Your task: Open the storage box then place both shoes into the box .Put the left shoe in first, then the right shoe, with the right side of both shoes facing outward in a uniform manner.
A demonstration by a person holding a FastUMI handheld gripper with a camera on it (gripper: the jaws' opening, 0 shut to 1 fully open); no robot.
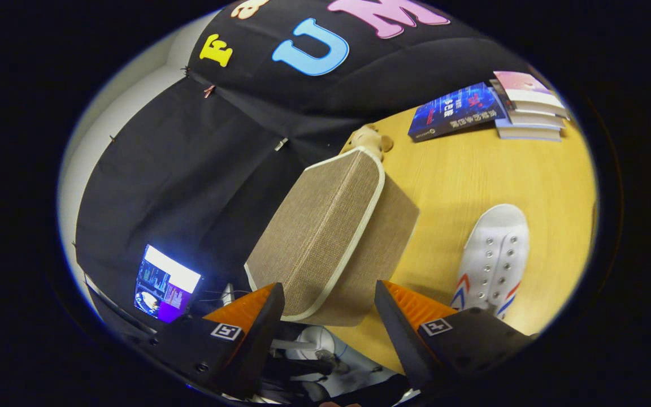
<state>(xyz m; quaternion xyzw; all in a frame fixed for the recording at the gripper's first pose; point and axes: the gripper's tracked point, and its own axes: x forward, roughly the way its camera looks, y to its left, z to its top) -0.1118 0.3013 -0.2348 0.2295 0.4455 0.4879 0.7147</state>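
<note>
Gripper view looks steeply down on the storage box (331, 237), a tan woven-fabric box with pale piping along its edges. It sits at the near corner of the wooden table (472, 169), just ahead of the gripper (328, 299), and its near lower corner falls in the gap between the 2 fingers. The fingers are spread wide and neither one touches the fabric, so nothing is held. The box's long axis runs away from the fingers, tilted slightly to the right in this view, with the piped edge between its 2 visible panels lying along that line. Whether the broad panel to the left is the lid cannot be told from here; the box looks closed.

Right of the box, well apart from it and beside the right finger, lies 1 white shoe (495, 254) with red and blue stripes, toe pointing away. Which foot it belongs to I cannot tell. Judging by the task, opening the box is the step at hand, and the piped edge straight ahead is the nearest thing to catch.

Beyond the box a small plush toy (372, 139) peeks over its far end. Further off on the table lie a dark blue book (455, 110) and a stack of books (529, 107). A lit screen (166, 282) stands left of the fingers.
</note>
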